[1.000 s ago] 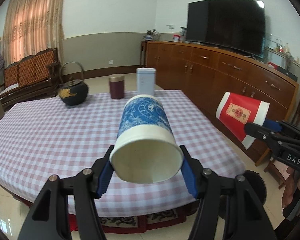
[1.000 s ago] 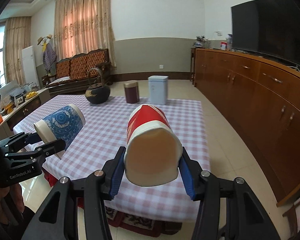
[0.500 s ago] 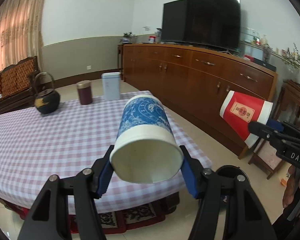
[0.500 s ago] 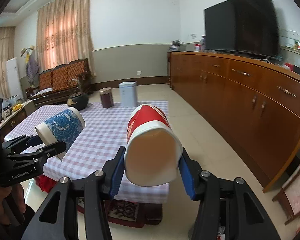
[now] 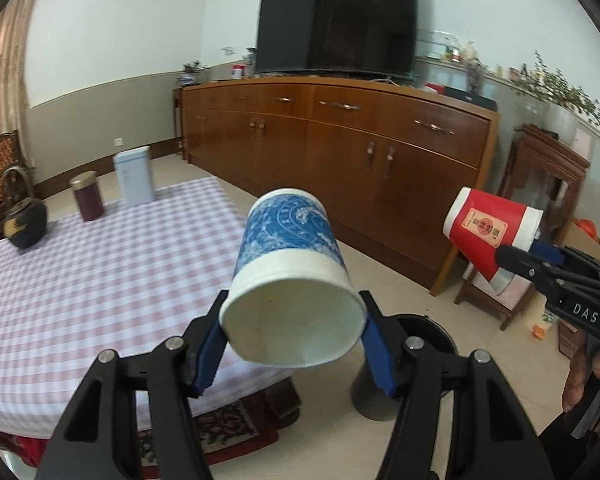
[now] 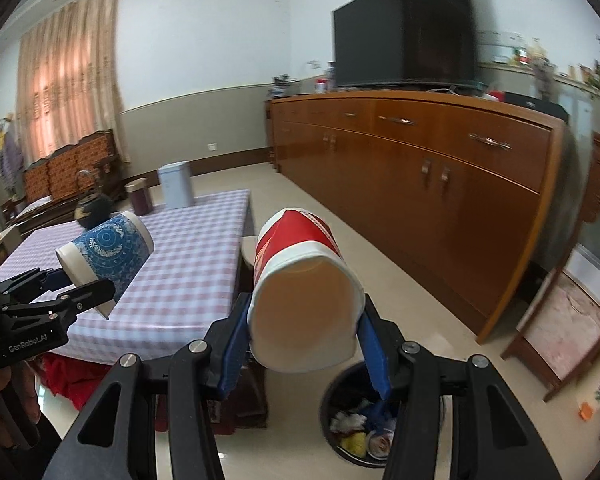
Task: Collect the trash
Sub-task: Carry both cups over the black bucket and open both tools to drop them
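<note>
Standing by the long wooden sideboard (image 6: pixel 440 184), you'd see the room laid out from big to small: the counter (image 5: pixel 100 264) with its checked cloth carries only a dark teapot (image 5: pixel 24 220) near its far left corner, a maroon tin (image 5: pixel 86 196) and a pale blue box (image 5: pixel 134 176) along the far edge. No cups or scraps show on the cloth, so the gathering part looks finished as far as these views reach.

On the floor just off the counter's near right corner sits the black bin (image 6: pixel 364 420), already holding crumpled wrappers and other rubbish.

Both cups are in the air, lying on their sides, mouths toward the cameras. The left claw (image 5: pixel 294 340) is clamped on the blue paper cup (image 5: pixel 292 280), its blue pads pressing the rim on either side, above the counter's near right corner. The right claw (image 6: pixel 306 344) is clamped on the red paper cup (image 6: pixel 304 292), squashing its mouth slightly out of round, close above and just short of the bin.

What remains, I'd judge, is only the drop: bring each cup over the bin's mouth and let go.
</note>
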Tool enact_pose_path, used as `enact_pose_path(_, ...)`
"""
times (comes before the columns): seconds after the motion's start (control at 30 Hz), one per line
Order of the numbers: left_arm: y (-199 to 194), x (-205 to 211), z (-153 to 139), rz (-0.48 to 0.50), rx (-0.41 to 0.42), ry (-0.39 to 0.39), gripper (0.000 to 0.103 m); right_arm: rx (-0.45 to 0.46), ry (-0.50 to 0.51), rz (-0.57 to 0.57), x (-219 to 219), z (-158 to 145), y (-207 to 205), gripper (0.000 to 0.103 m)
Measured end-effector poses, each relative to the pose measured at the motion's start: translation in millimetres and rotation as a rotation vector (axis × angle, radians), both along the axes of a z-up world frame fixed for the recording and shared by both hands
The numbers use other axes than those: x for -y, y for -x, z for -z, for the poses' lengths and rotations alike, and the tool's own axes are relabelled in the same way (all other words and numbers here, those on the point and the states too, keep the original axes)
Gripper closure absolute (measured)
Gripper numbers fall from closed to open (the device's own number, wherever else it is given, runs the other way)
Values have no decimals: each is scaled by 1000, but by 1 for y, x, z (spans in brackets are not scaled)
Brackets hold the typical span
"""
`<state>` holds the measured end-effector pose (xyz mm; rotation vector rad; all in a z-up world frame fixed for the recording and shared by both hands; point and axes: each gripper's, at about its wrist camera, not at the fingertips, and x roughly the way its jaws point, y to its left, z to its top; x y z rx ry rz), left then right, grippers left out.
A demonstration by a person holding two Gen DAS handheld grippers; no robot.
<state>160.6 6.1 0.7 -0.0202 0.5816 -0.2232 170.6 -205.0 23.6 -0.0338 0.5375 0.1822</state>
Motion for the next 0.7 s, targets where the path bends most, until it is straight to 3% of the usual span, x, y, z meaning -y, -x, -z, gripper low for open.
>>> enact_pose_path(0.7, -15, 97, 43, 221, -102, -16, 41, -102, 0, 188, 98, 46, 22, 50)
